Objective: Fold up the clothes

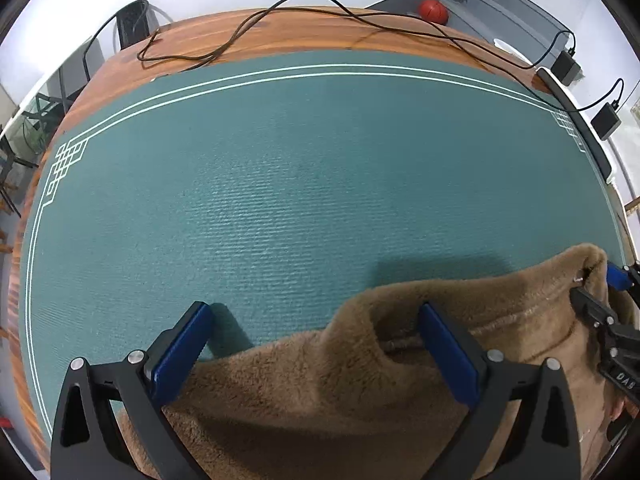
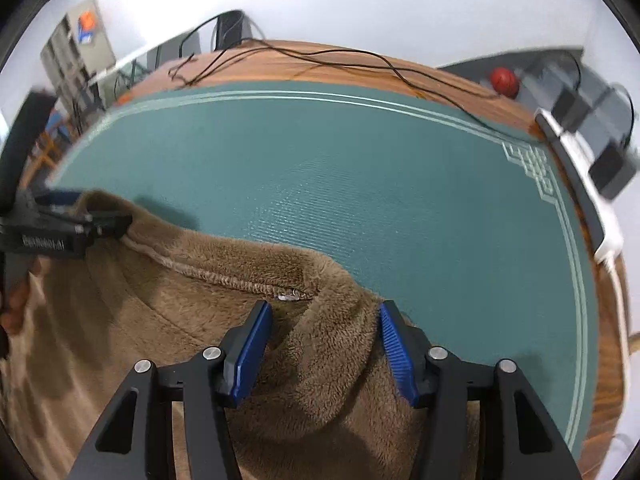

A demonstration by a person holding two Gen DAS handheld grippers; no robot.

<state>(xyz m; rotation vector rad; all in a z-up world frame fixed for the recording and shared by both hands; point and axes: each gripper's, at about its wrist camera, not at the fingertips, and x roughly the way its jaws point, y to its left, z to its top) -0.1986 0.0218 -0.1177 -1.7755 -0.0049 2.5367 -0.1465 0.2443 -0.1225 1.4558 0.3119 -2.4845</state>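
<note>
A brown fleece garment [image 1: 320, 380] lies on the near part of a green mat [image 1: 280, 184], its stitched neckline [image 2: 224, 276] facing up. My left gripper [image 1: 314, 312] stands wide open over the garment's left edge: one finger is above bare mat, the other rests in the fleece, and a raised fold lies between them untouched. My right gripper [image 2: 324, 312] is shut on a bunched ridge of fleece [image 2: 332, 344] beside the neckline's right end, with both blue pads against the pile. Each gripper also shows at the edge of the other's view: the right gripper [image 1: 600, 292] and the left gripper [image 2: 108, 216].
The mat covers a wooden table [image 1: 280, 36]. Black cables [image 1: 320, 8] trail along the table's far edge. A power strip [image 2: 580, 184] with black adapters runs down the right side. An orange ball [image 1: 432, 10] sits on grey stairs beyond. A hand [image 2: 16, 300] shows at the left.
</note>
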